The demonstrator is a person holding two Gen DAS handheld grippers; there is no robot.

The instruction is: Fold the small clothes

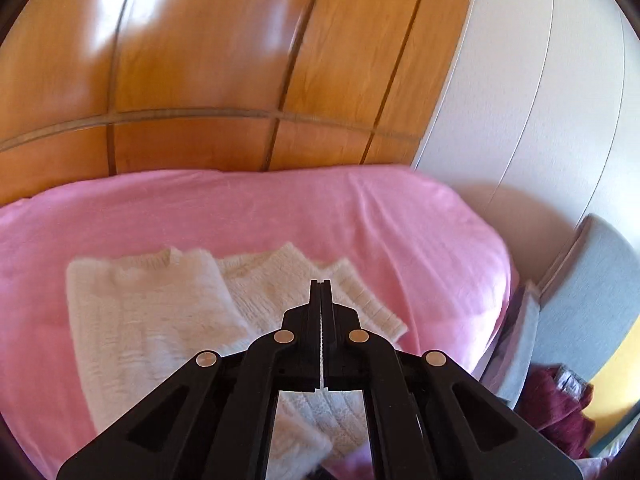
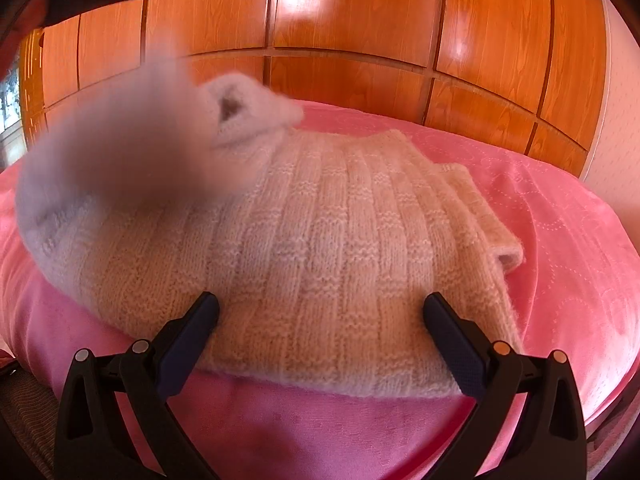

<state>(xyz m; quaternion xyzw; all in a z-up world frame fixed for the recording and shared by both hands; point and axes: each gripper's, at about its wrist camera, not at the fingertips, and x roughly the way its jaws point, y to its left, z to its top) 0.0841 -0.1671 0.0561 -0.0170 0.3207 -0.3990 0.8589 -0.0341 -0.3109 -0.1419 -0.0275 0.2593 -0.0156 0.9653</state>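
A blurred flap hid the cream sweater's (image 2: 328,240) left side on the pink bed (image 2: 560,220); left gripper (image 1: 321,286) fingers were closed, empty; right gripper (image 2: 320,312) fingers gaped at its hem

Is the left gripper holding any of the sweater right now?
No. The left gripper is shut with nothing between its jaws, above the sweater on the pink cover.

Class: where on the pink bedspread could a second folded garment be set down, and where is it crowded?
Free: pink bedspread between the cream knitted sweater and the wooden wardrobe, and right of the sweater toward the bed's edge. Crowded: the near middle, where the sweater lies.
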